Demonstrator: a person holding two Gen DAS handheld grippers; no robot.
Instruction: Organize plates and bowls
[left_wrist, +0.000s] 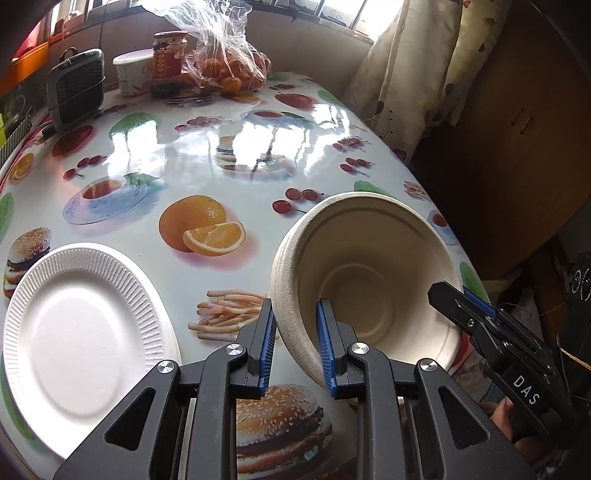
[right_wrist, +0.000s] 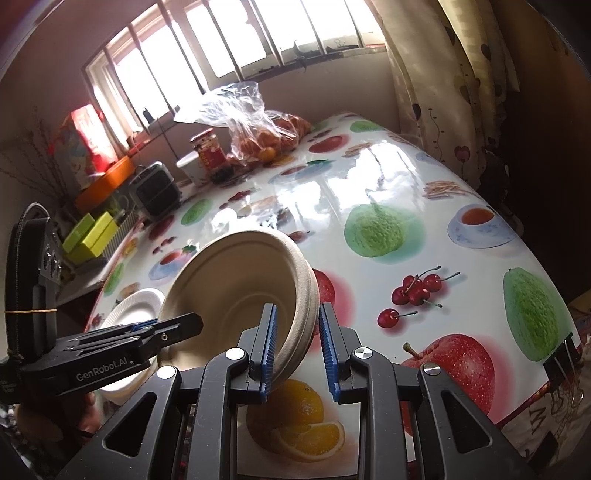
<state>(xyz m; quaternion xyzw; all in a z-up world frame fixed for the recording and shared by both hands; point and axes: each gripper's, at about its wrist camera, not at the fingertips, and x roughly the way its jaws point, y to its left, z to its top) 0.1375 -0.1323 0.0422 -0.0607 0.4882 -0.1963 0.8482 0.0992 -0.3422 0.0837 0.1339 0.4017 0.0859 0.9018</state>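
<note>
Both tongs grip one stack of beige paper bowls (left_wrist: 365, 273), tipped on its side and held off the table (left_wrist: 229, 155) near its right edge, mouth turned toward the person. Left tongs (left_wrist: 295, 343) clench the stack's near-left rim, one blue pad inside, one outside. Right tongs (right_wrist: 297, 345) pinch the opposite rim the same way, wall between the pads. In the right wrist view the rim shows several layered edges, so more than one nested bowl; exact number cannot be told.

Step in hand, as I judge it: either separating a bowl off the nest or carrying the nest to its spot. To do it well:
- keep both grips on the rim only; the pulp wall is thin and will buckle if squeezed harder
- if separating, one tongs should catch just the inner bowl's lip, the other the outer layers, then pull apart straight along the stack axis, no twisting
- level the stack before lowering, base down
- keep it clear of the table's right edge; a drop there goes to the floor

White fluted paper plate (left_wrist: 85, 332) lies flat at the near-left corner of the table, well apart from the bowls, untouched.

Counts:
- bowl stack: one, several bowls nested
- paper plate: one visible; could be a stack, cannot tell
- tongs: two, both clenched on the bowls
- far edge clutter: one bag of oranges (left_wrist: 229, 62), one red jar (left_wrist: 170, 62), one white tub (left_wrist: 133, 72), one small dark heater-like box (left_wrist: 75, 92)
</note>
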